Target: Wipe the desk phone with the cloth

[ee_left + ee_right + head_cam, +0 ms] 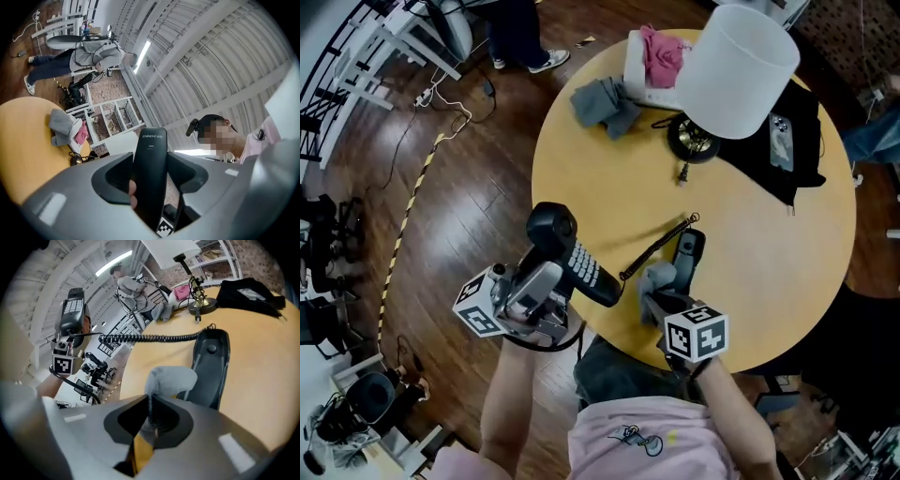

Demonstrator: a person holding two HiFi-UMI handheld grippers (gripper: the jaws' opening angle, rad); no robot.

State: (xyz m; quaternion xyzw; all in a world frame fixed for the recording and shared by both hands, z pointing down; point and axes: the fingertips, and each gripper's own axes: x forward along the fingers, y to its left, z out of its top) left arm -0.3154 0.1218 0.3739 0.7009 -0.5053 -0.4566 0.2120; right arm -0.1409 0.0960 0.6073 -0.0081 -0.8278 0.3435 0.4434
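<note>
Left gripper (pixel 565 274) is clamped mid-handset (pixel 574 251), prob hard slick plastic w/ a tuggy cord (pixel 656 246), and right gripper (pixel 660 298) is pinched shut on the soft, light cloth (pixel 656 277).

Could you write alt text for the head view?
From above, a person's left gripper clamps a black phone handset by the edge of a round yellow table, while the right gripper pinches a grey cloth next to the phone base. A coiled cord joins handset and base; a white lamp stands farther back.
</note>
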